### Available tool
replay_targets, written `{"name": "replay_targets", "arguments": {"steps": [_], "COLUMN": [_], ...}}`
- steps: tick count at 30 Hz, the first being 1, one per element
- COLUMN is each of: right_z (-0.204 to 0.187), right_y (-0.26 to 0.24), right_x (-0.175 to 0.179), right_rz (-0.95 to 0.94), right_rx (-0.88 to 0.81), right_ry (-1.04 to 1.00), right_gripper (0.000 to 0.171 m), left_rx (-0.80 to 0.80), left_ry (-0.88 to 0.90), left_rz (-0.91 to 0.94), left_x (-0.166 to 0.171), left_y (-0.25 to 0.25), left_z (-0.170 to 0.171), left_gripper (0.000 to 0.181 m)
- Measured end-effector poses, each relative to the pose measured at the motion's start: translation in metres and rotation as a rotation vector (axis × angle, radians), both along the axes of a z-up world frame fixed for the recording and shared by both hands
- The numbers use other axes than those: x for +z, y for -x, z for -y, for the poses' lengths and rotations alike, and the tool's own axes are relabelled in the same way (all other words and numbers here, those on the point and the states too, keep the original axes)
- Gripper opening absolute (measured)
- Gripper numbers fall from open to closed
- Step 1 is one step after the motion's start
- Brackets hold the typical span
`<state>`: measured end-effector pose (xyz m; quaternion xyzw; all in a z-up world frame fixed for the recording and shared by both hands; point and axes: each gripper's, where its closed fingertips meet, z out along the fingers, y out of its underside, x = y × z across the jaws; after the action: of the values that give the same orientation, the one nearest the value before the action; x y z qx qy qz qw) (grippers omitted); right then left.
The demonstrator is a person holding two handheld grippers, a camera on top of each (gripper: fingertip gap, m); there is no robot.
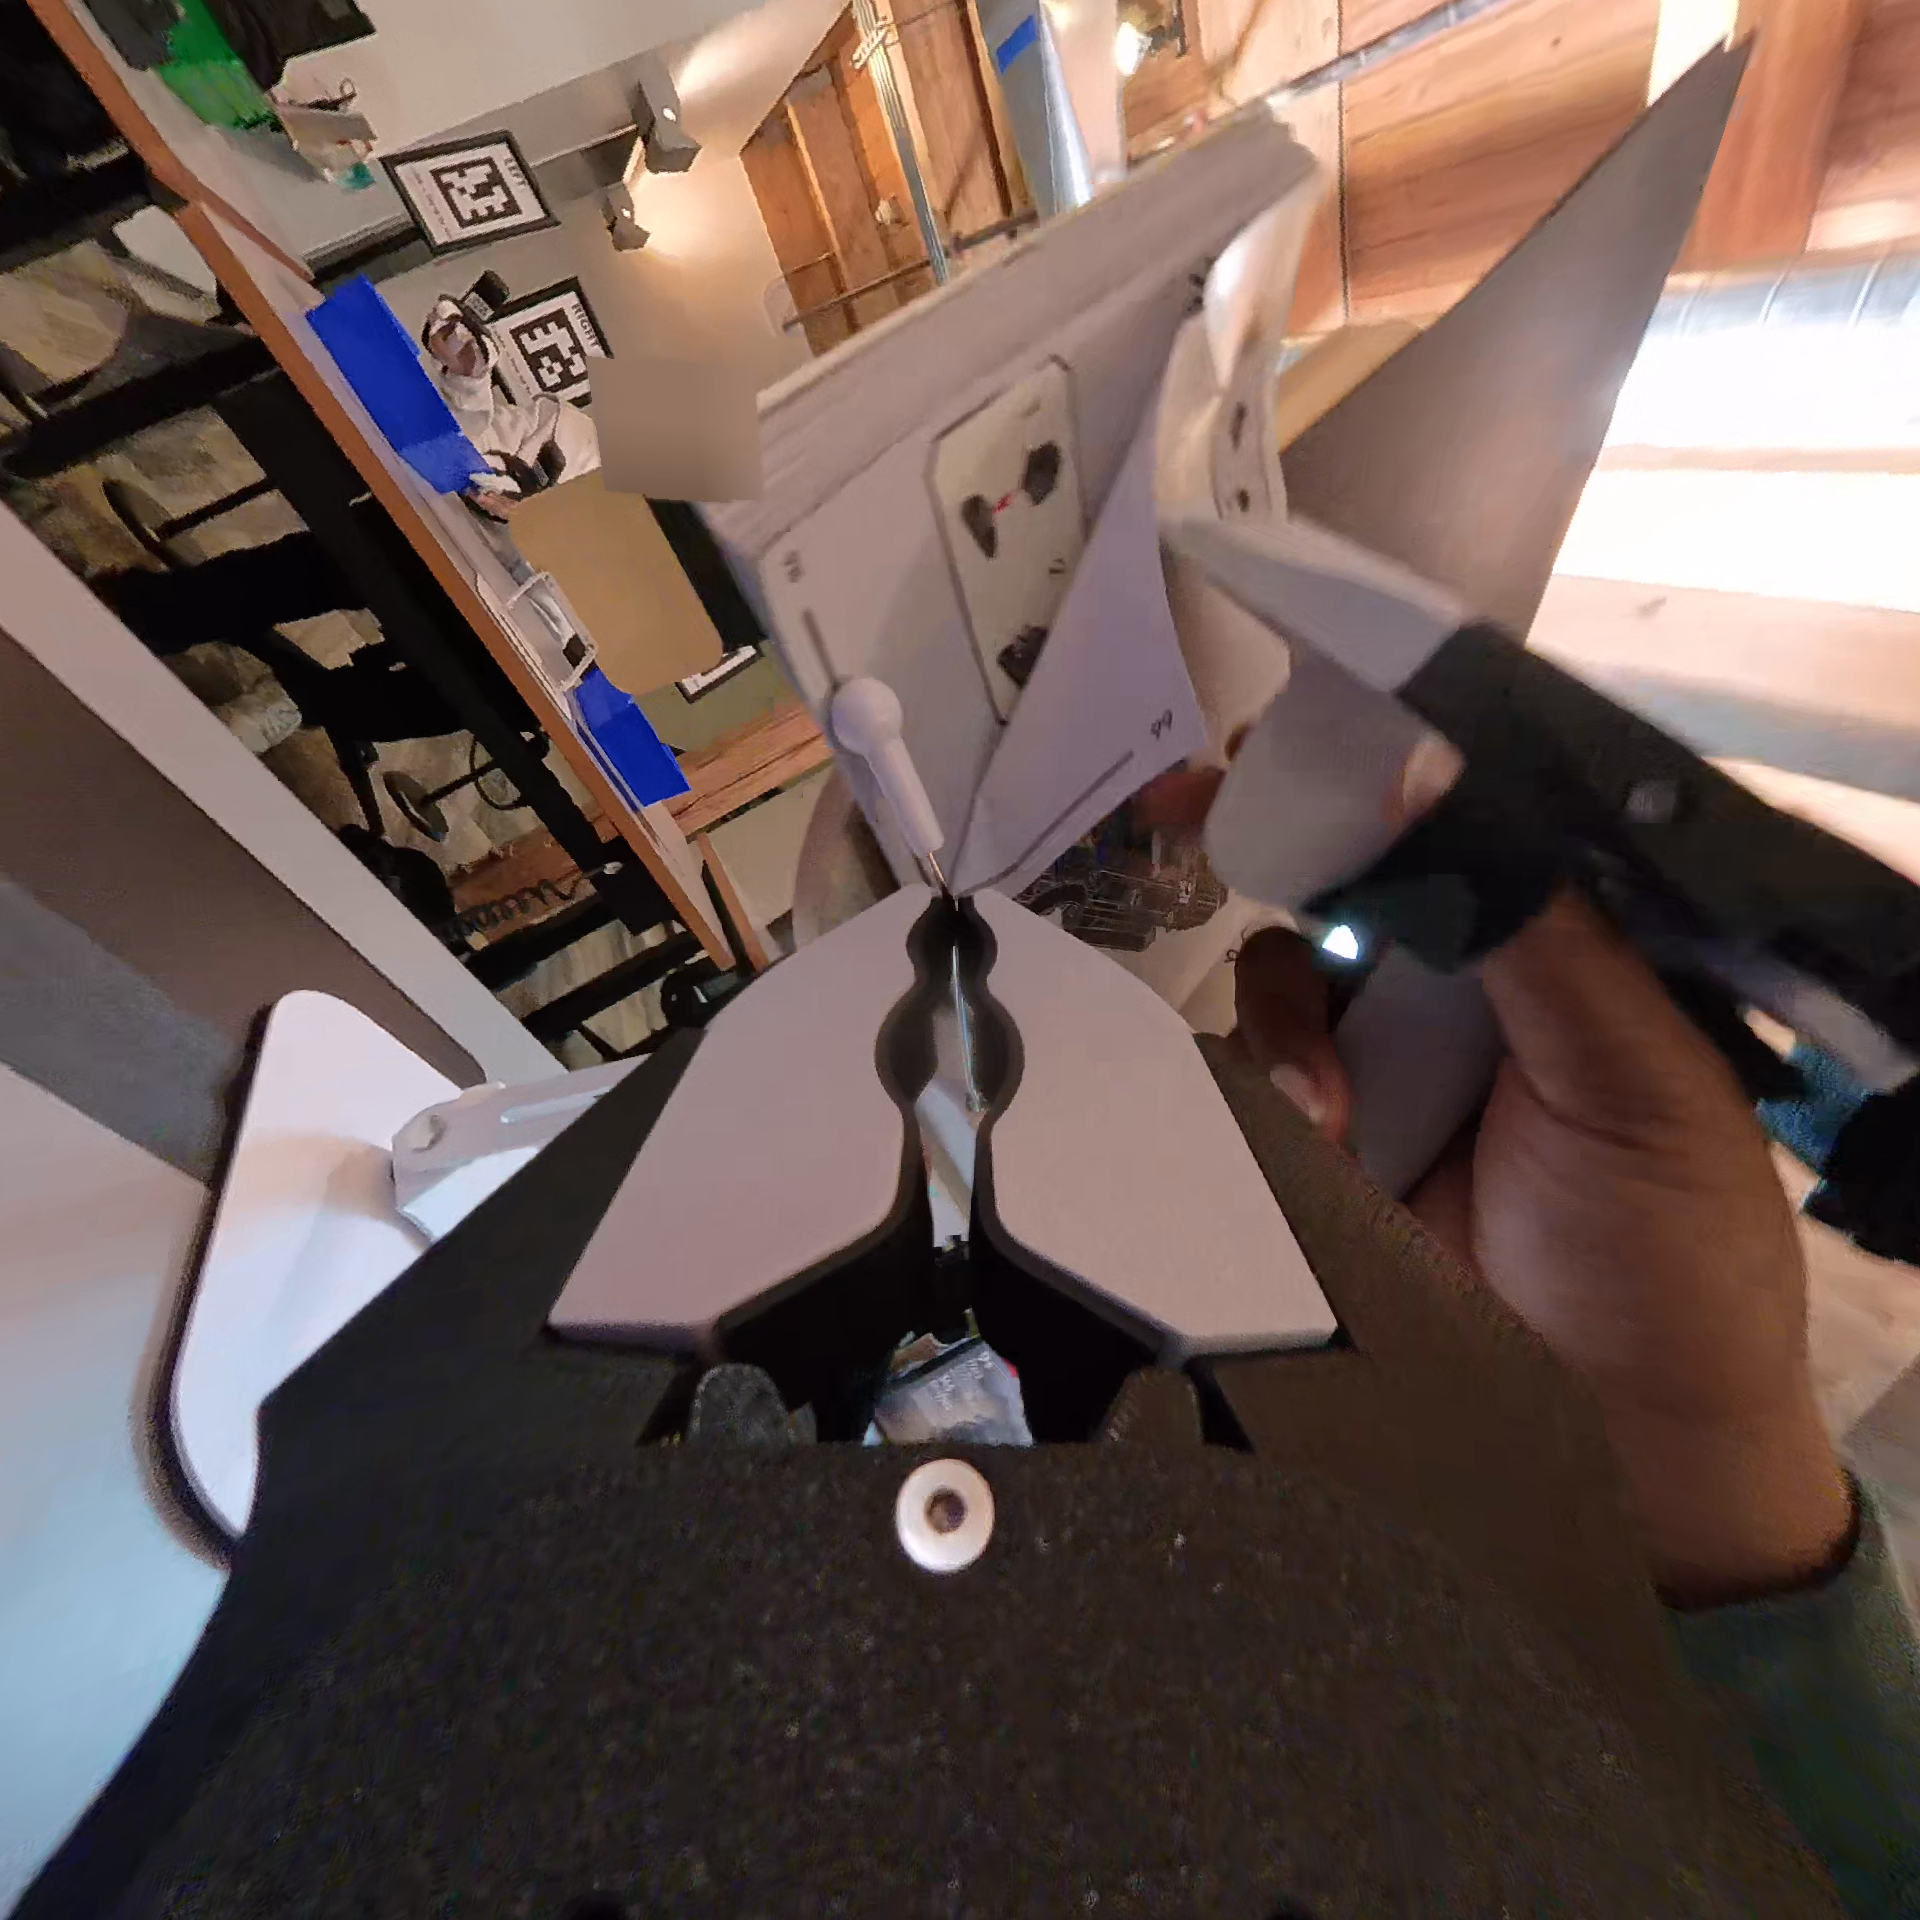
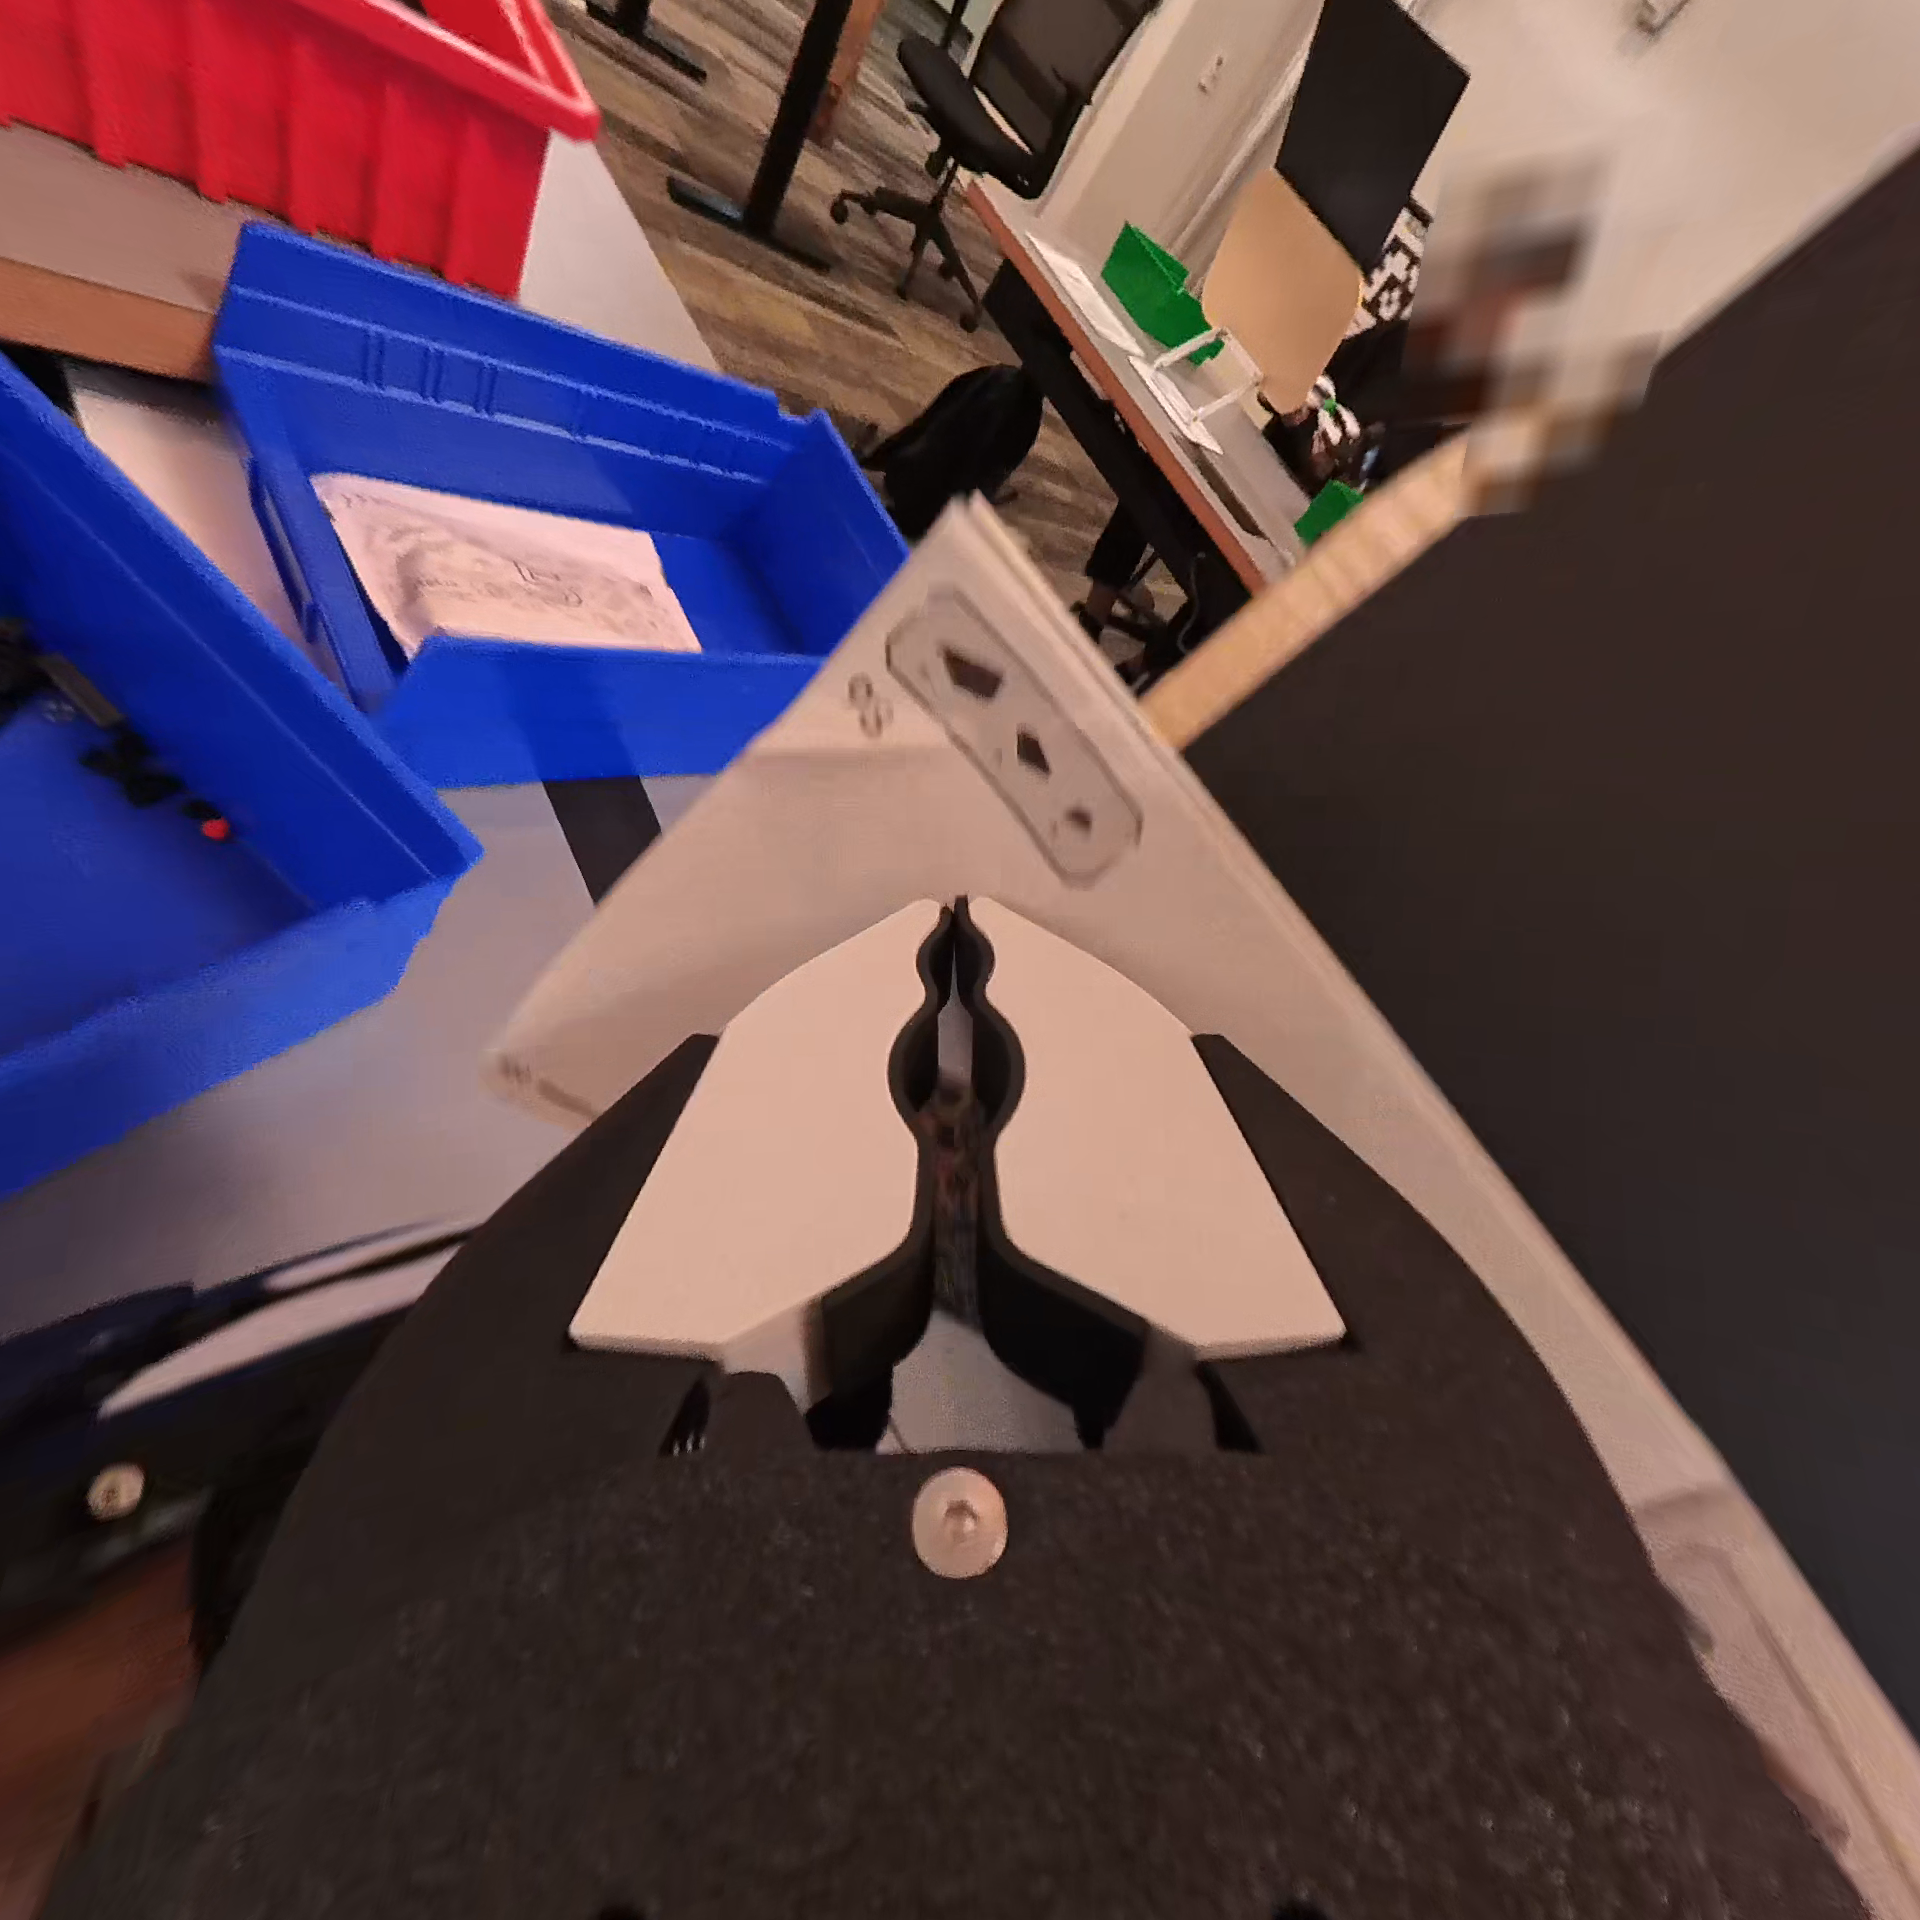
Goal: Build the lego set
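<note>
The lego set's grey instruction booklet (image 1: 935, 499) is held up in the air, its pages fanned open. My left gripper (image 1: 951, 909) is shut on the lower edge of one page. My right gripper (image 2: 958, 906) is shut on another page of the booklet (image 2: 935, 790), near its corner. The right gripper also shows in the left wrist view (image 1: 1299, 727), blurred, with a hand (image 1: 1558, 1247) around it. No loose bricks are clear in either view.
Two blue bins stand on the table to the left, one (image 2: 582, 447) holding a pale sheet or bag (image 2: 499, 582), the other (image 2: 208, 727) holding small dark pieces. A red bin (image 2: 312, 135) is behind them. A dark panel (image 2: 1662, 831) fills the right side. Left tips to right tips: about 8 cm.
</note>
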<state>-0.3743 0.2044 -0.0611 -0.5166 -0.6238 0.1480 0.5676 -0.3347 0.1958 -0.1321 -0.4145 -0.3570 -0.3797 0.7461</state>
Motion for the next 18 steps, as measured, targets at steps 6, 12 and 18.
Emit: {"name": "replay_targets", "arguments": {"steps": [6,12,18], "right_z": [-0.007,-0.01,-0.01], "right_y": [-0.032,-0.032,-0.032], "right_x": [-0.039,-0.041,-0.041], "right_rz": [0.041,0.033,0.042], "right_rx": [0.009,-0.019,-0.035], "right_ry": [0.051,0.095,0.095], "right_gripper": [0.0,0.0,0.0], "left_rx": [0.017,0.038,0.089], "left_ry": [-0.006,0.003,-0.001], "left_rz": [0.025,0.086,0.143], "left_x": [-0.003,-0.006,-0.008], "left_y": [-0.001,-0.004,-0.009], "left_z": [0.001,0.005,0.01], "left_gripper": [0.001,0.001,0.001]}}
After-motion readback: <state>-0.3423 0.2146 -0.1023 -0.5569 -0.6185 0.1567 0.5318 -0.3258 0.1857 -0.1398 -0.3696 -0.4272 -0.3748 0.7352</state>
